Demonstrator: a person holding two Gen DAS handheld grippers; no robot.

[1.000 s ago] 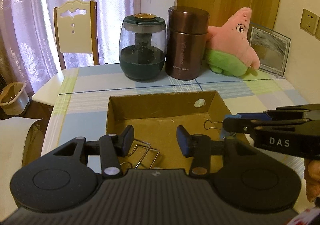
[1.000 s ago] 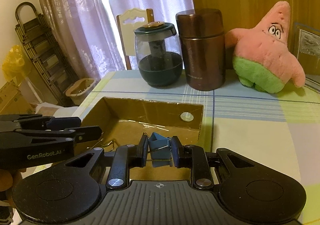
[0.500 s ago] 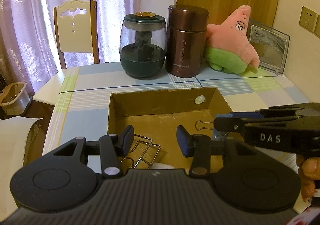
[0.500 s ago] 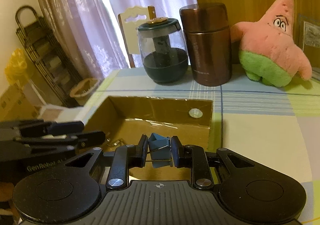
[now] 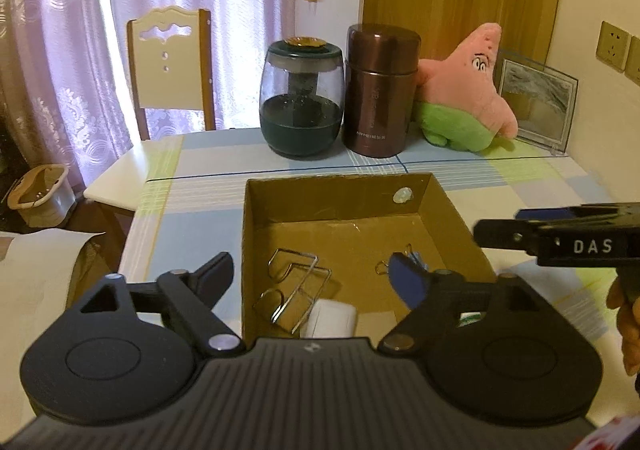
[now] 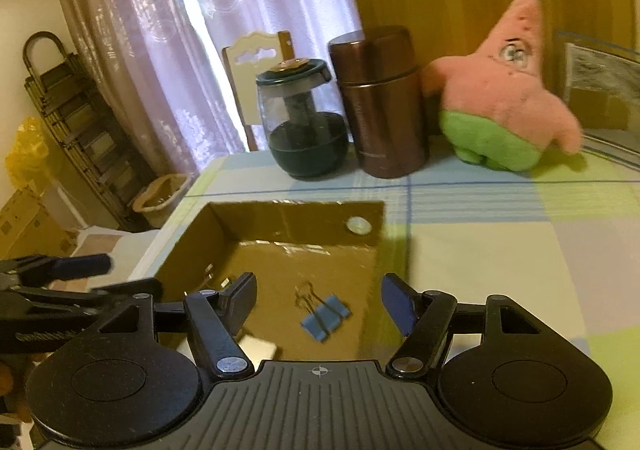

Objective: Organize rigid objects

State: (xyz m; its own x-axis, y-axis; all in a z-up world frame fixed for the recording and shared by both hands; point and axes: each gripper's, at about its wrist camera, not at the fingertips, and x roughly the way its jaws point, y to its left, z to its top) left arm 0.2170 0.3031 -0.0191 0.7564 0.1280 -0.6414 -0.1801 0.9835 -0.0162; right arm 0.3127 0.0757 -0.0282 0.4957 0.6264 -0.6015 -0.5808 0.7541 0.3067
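Opening over the cardboard box (image 6: pixel 224 234), the right gripper (image 6: pixel 318 300) grips nothing; the blue binder clip (image 6: pixel 326 316) lies loose on the box floor between its spread jaws. Left gripper (image 5: pixel 310 276) is also opening and empty, above the wire rack (image 5: pixel 298 290) and white block (image 5: pixel 332 318) at the box's near-left.
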